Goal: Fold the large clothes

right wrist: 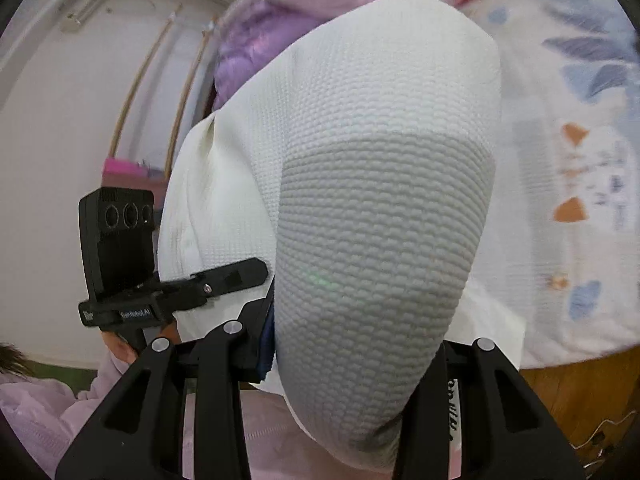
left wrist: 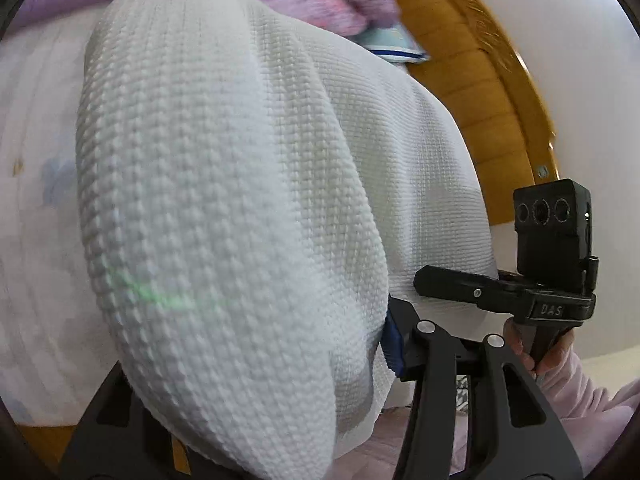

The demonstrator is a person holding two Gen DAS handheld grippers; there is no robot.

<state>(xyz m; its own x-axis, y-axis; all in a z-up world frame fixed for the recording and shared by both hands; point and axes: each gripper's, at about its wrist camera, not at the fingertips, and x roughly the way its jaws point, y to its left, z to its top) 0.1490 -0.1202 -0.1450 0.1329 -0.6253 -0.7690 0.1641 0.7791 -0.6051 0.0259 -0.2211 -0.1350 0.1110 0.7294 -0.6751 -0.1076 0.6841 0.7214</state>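
White waffle-knit garment [left wrist: 224,184] fills both wrist views, bunched into a thick fold that rises close in front of each camera above a bed. The left gripper [left wrist: 360,360] is clenched on one bunch of this cloth, which hides most of its fingers; a dark blue pad [left wrist: 394,344] shows at the fabric's edge. The right gripper [right wrist: 344,360] likewise grasps a bunch of the same garment [right wrist: 380,200], the cloth draped over its black fingers.

Only the left view shows a curved wooden headboard [left wrist: 480,80] against a pale wall, and the other gripper [left wrist: 536,264] held by a hand [left wrist: 532,344] in a pale pink sleeve.

Only the right view shows the bedsheet [right wrist: 580,168] clearly, white with blue leaves and orange shapes, plus a door frame [right wrist: 132,60] and a pink box [right wrist: 124,172] to the left. The other gripper [right wrist: 168,280] appears there too.

A purple and pink fuzzy blanket [right wrist: 280,20] lies behind the garment in both views.
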